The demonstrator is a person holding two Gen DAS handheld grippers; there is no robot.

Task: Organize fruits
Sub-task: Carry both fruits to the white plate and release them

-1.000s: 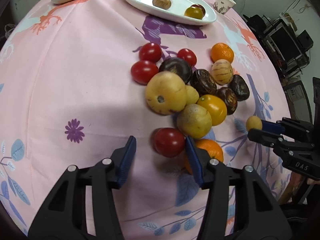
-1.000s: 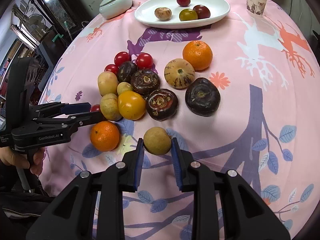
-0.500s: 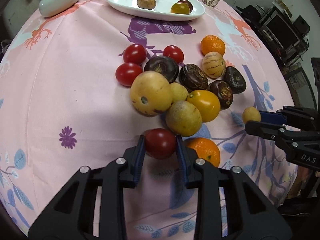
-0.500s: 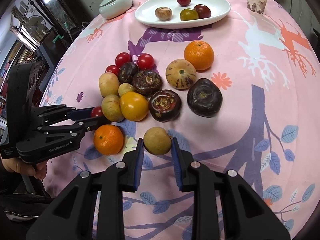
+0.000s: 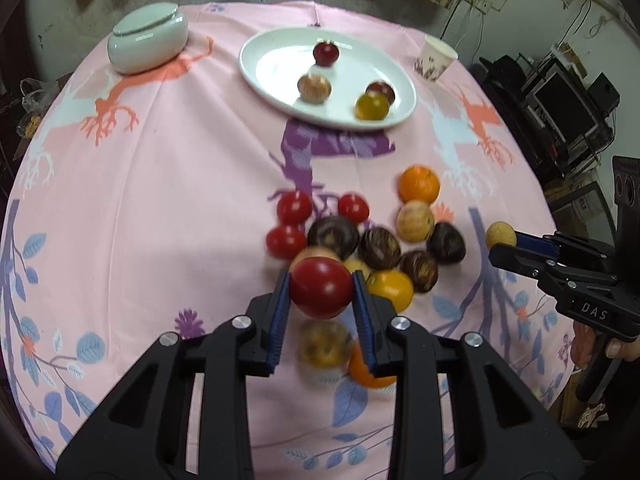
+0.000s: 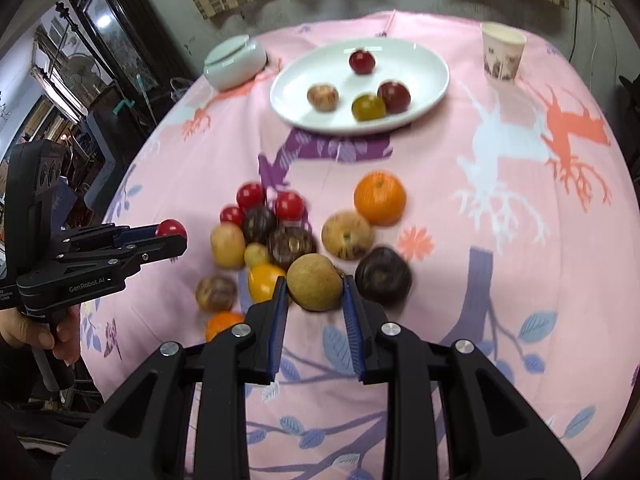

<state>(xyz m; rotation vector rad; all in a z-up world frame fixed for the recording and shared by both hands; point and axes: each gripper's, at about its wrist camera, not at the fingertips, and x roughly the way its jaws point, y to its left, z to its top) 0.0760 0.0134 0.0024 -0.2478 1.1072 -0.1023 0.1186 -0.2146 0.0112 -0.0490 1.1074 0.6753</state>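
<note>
The left gripper (image 5: 321, 295) pinches a red tomato (image 5: 321, 288); the right gripper (image 6: 314, 285) clamps a tan fruit (image 6: 314, 282), the fruit pile (image 6: 280, 240) just beyond both.

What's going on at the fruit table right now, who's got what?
A person holds a gripper in each hand. The left gripper is shut on a red tomato, and the right gripper is shut on a small tan fruit; both are held above the pink tablecloth. Most of the fruit sits in a loose pile on the cloth. The white plate beyond it has four small fruits on it.
</note>
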